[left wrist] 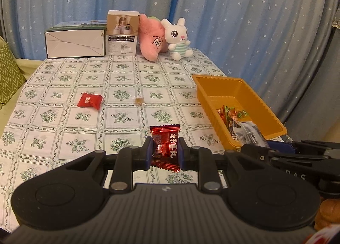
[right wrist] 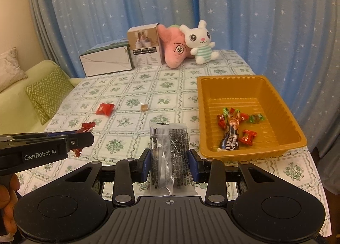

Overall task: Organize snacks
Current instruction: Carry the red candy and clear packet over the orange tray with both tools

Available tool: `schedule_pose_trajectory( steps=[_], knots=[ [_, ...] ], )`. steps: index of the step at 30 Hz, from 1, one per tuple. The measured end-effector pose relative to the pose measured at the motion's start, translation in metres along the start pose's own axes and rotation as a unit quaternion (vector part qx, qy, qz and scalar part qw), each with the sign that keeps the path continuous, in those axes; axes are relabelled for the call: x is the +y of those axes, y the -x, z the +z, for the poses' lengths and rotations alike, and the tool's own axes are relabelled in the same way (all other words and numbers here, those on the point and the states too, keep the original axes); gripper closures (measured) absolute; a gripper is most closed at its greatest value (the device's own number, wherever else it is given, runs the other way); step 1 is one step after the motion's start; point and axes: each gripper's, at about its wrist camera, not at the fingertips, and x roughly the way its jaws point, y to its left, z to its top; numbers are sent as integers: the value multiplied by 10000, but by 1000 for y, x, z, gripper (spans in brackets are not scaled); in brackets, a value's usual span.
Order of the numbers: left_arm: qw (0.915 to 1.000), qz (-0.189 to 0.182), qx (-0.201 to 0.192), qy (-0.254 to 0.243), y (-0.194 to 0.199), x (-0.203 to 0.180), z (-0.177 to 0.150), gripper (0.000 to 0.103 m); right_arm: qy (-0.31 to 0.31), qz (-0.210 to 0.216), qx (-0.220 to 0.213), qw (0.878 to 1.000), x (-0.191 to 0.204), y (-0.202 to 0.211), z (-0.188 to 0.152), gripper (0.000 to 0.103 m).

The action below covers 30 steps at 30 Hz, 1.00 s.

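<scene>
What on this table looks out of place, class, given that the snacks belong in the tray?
Two snacks lie loose on the tablecloth, outside the orange tray: a red packet and a small brown candy. Nothing looks spilled or damaged.

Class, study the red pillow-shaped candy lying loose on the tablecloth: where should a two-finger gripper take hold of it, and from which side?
Grip the red candy across its puffed middle, coming down from above. It lies flat on the tablecloth with clear cloth around it, and its crimped ends are thin and would likely slip.
</scene>
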Motion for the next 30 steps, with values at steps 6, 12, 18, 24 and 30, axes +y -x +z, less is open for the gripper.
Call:
schedule_pose_trajectory(
  steps=[6,12,18,24,30],
  knots=[
    [9999,-112,42,-3,-6,-7,2,82,-68,-131,-59,9999,-10,4,3,65],
    [9996,-266,45,-74,-13,-22,9,82,-206,-337,-96,9992,-27,9,5,65],
    [9988,-451,95,-188,-25,-43,15,82,-368,-510,-117,9980,-49,12,7,65],
    [9975,-620,145,-321,-36,-63,18,82,-547,-656,-143,9962,-70,15,8,65],
    [9961,-747,199,-422,-47,-80,22,82,-685,-764,-152,9946,-87,16,9,65]
  ],
)
